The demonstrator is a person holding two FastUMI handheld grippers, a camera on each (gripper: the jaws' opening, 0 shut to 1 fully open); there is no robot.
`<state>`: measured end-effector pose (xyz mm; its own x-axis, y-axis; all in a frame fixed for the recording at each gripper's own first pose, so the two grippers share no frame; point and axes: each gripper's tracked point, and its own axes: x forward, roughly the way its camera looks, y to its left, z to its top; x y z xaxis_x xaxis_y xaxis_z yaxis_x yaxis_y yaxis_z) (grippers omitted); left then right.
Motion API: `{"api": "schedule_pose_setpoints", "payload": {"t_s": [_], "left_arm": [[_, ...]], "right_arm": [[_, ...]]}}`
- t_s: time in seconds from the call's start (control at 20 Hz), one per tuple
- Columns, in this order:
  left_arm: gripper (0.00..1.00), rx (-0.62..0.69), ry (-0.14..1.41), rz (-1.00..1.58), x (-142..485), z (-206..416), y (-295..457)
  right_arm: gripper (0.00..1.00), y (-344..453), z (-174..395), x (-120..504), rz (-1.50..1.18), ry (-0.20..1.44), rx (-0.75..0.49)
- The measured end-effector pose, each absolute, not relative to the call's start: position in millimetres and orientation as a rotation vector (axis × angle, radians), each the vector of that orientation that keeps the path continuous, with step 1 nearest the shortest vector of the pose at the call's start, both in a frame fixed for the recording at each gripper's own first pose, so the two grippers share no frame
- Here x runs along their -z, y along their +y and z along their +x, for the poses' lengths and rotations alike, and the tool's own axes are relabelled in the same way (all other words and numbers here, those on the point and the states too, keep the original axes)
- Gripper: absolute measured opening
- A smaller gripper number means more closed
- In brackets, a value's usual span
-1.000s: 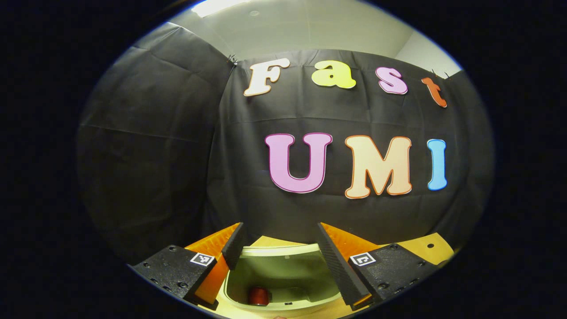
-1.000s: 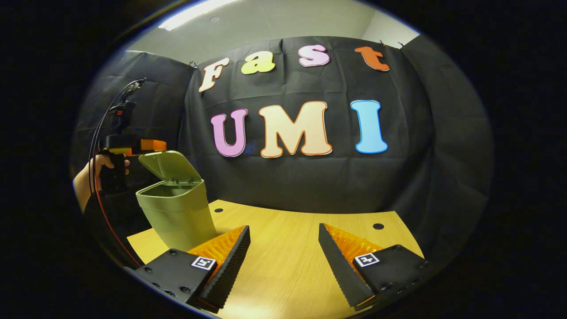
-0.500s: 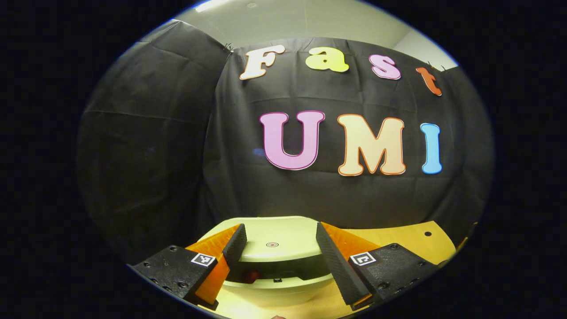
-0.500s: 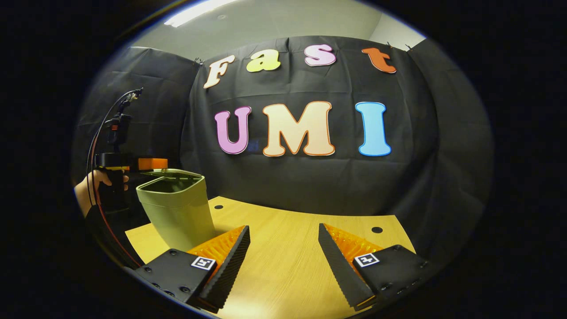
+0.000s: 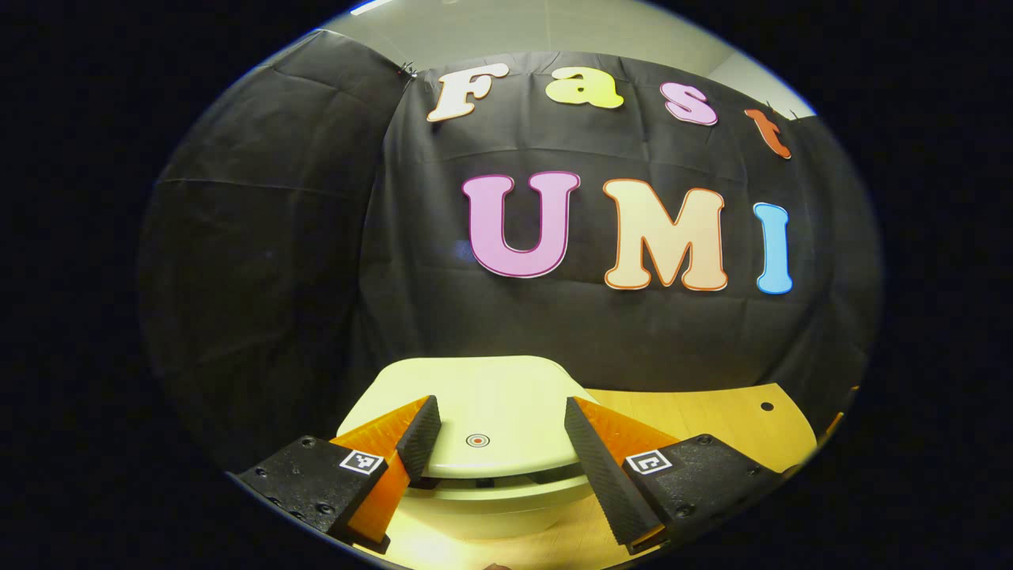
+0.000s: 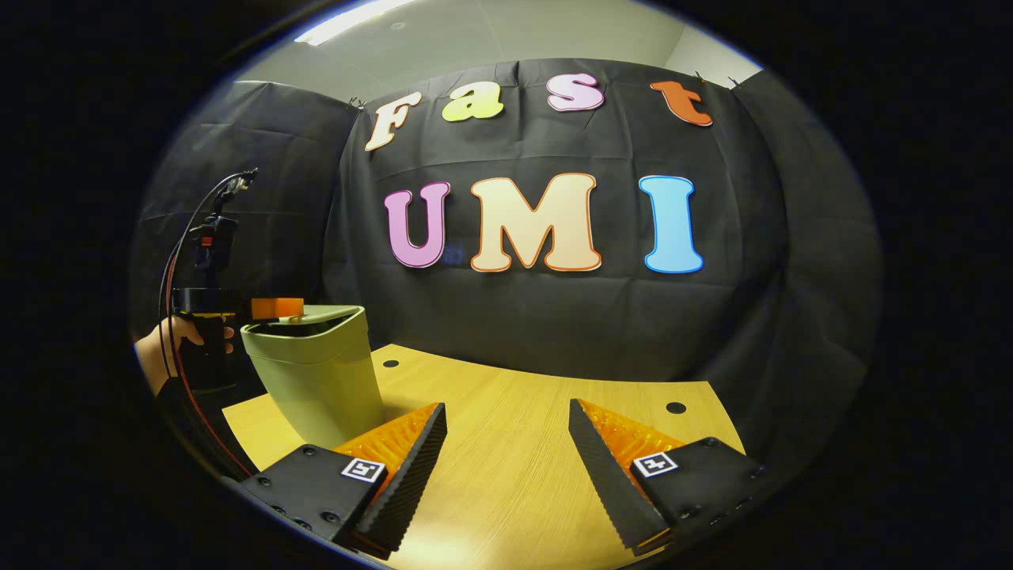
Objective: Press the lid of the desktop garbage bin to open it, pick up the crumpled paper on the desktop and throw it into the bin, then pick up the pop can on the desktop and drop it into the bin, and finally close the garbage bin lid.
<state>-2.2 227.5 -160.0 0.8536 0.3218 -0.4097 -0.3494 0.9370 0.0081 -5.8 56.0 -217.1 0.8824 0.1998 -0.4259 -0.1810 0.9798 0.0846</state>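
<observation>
Desk (image 6: 522, 475) bare; bin (image 6: 316, 380) at its left edge; lid (image 5: 483, 412) nearly down, a thin gap at front; left hand-held gripper (image 5: 498, 435) open, empty, pressing it; right hand-held gripper (image 6: 506, 467) open, empty. Risk: off-centre push leaves latch uncaught, lid springs up.

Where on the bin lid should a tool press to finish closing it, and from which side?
Press from above on the front of the lid, near its round mark. The lid lies almost flat with a thin gap at the front rim, opposite the hinge; the left tool hovers there, jaws open.
</observation>
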Motion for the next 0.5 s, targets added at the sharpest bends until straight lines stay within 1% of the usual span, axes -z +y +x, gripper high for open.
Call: {"api": "schedule_pose_setpoints", "payload": {"t_s": [0.05,0.1,0.25,0.3,0.35,0.4,0.45,0.5], "left_arm": [[0.95,-0.354,0.423,-0.068,162,-2,227],[0.95,-0.354,0.424,-0.068,164,-3,227],[0.94,-0.354,0.441,-0.060,171,-5,226],[0.94,-0.352,0.434,-0.043,171,-4,227],[0.94,-0.348,0.439,-0.040,172,-4,225],[0.94,-0.346,0.436,-0.038,173,-4,225],[0.94,-0.340,0.444,-0.029,175,-4,225],[0.95,-0.333,0.459,-0.010,180,-6,224]], "right_arm": [[0.98,57,-5,219,0.044,0.449,-0.201],[0.95,59,-5,219,0.047,0.451,-0.203],[0.95,63,-2,221,0.055,0.450,-0.208],[0.97,64,-1,221,0.056,0.451,-0.209],[0.95,65,-1,223,0.056,0.453,-0.210],[0.98,67,0,224,0.055,0.455,-0.213],[0.98,68,0,226,0.055,0.456,-0.213],[0.95,70,1,227,0.056,0.459,-0.218]]}}
